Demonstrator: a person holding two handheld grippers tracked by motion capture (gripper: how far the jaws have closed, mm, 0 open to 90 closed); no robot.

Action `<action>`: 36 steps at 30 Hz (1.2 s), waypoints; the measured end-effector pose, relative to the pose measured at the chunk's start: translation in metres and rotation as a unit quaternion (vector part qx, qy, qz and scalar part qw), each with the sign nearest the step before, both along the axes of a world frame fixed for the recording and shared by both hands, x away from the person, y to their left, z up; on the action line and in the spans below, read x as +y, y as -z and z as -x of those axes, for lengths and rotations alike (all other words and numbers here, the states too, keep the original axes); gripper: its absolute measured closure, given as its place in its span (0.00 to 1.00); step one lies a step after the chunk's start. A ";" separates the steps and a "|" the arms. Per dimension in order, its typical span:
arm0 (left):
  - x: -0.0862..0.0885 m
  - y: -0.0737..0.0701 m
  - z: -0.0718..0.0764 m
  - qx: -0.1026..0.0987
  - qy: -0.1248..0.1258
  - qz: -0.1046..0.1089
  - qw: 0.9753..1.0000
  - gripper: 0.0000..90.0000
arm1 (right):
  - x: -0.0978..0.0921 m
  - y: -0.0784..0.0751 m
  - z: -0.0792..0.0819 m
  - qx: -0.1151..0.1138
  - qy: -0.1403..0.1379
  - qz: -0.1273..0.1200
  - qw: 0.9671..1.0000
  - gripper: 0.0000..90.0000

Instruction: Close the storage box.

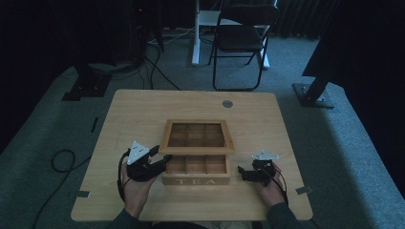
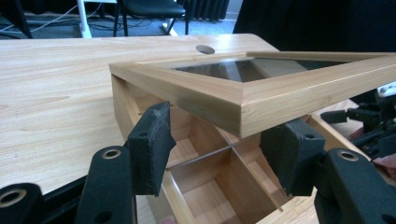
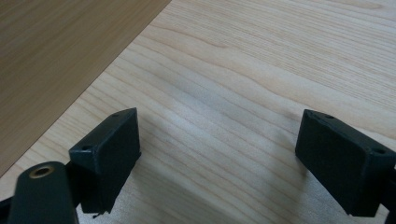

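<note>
Dark carpet and a folding chair [image 1: 241,36] lie beyond the table [image 1: 138,107], where a wooden tea box [image 1: 196,171] sits near the person's edge, its glass-paned lid [image 1: 197,136] raised partway. Left of the box, the left gripper [image 1: 160,160] has its jaws spread apart around the lid's near corner, with nothing clamped. Right of the box, the right gripper [image 1: 243,172] hovers over bare wood, jaws also wide apart. The step looks like moving the lid (opening or shutting cannot be told). Done well, the 2 jaws should bite the frame squarely, not the glass, and swing it slowly about its hinge.
</note>
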State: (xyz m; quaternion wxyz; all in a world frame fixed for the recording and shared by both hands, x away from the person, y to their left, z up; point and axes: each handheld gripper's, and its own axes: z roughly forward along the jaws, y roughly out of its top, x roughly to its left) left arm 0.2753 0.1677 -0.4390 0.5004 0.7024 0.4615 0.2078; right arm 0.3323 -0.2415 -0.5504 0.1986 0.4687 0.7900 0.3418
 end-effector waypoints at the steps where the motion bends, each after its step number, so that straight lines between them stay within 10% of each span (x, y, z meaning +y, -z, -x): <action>1: 0.000 0.000 0.000 0.002 0.000 0.001 1.000 0.49 | 0.000 0.000 0.000 -0.001 -0.001 0.000 1.000 0.15; 36: -0.004 0.027 0.017 0.014 -0.007 -0.032 0.999 0.46 | 0.000 0.000 0.001 0.001 -0.007 0.001 1.000 0.15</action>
